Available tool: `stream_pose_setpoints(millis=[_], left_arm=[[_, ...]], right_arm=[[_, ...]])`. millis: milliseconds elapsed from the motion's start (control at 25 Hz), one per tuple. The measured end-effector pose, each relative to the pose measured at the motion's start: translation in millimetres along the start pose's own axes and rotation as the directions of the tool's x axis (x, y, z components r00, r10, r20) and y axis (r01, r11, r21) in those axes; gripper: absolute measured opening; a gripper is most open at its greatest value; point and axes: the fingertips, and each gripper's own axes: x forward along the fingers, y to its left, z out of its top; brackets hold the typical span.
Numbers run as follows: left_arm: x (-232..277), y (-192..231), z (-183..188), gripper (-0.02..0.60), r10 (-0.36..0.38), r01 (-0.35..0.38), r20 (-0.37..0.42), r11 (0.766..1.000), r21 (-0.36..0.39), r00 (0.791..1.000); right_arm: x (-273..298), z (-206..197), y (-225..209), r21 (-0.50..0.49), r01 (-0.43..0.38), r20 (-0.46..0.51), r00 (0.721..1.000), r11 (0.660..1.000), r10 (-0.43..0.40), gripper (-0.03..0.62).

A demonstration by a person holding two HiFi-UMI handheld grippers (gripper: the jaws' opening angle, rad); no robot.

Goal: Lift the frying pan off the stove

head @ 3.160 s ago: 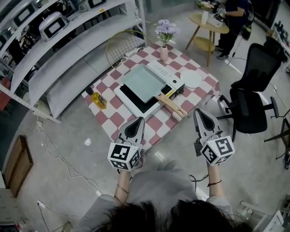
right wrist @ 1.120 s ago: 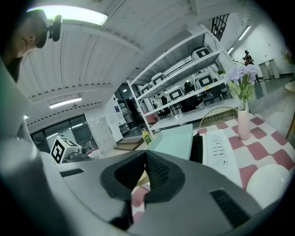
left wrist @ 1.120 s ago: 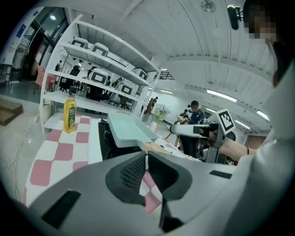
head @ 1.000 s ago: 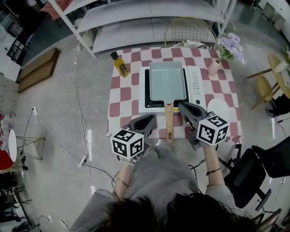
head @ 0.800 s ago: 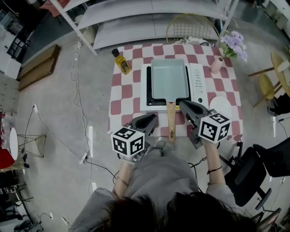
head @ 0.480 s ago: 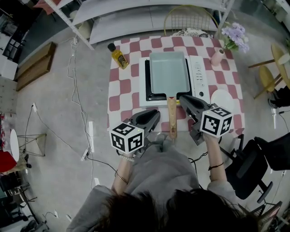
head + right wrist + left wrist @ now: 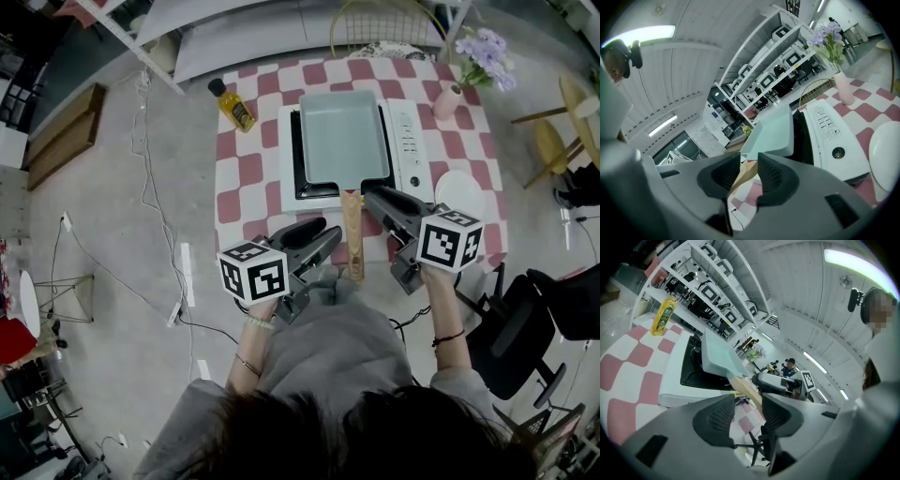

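Note:
A pale green rectangular frying pan point(image 7: 341, 136) sits on the white stove point(image 7: 405, 131), its wooden handle point(image 7: 353, 239) pointing toward me. My left gripper point(image 7: 326, 246) hangs just left of the handle's end, jaws opening, nothing between them. My right gripper point(image 7: 373, 199) is just right of the handle near the stove's front edge, jaws also opening and empty. In the left gripper view the left gripper point(image 7: 747, 405) faces the pan point(image 7: 719, 355) and handle point(image 7: 746, 389). In the right gripper view the right gripper point(image 7: 749, 165) frames the handle point(image 7: 742, 174) below the pan point(image 7: 776, 129).
The stove stands on a red-and-white checked table point(image 7: 246, 173). An oil bottle point(image 7: 230, 103) is at the back left, a pink vase with purple flowers point(image 7: 448, 98) at the back right, a white plate point(image 7: 455, 192) right of the stove. A black office chair point(image 7: 534, 309) stands to the right.
Both grippers' jaws have spread apart from shut. The left gripper has turned its tips toward the handle; the right stays beside the handle near the stove front.

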Motion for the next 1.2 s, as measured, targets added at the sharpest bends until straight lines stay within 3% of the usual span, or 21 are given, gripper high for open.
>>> stream_pose_setpoints(millis=[600,960,1120,1200], left_arm=[[15.5,-12.8,-17.5,0.238,-0.102,0.091,-0.074,0.987,-0.13,0.992],[22.3,-17.8,-26.9,0.266,-0.149,0.127,-0.101,0.972,-0.196,0.984],[26.1,-18.9,-30.2,0.278,-0.17,0.143,-0.109,0.964,-0.223,0.979],[26.9,-18.1,-31.0,0.279,-0.171,0.142,-0.117,0.964,-0.227,0.978]], right_arm=[[14.1,-8.6,-4.1,0.14,-0.054,-0.038,0.997,0.989,0.06,0.21],[23.9,-22.2,-4.7,0.285,-0.095,-0.064,0.991,0.954,0.117,0.249],[26.4,-29.0,-10.4,0.341,-0.073,-0.087,0.99,0.937,0.109,0.264],[30.3,-28.0,-4.7,0.369,-0.119,-0.068,0.986,0.922,0.154,0.267]])
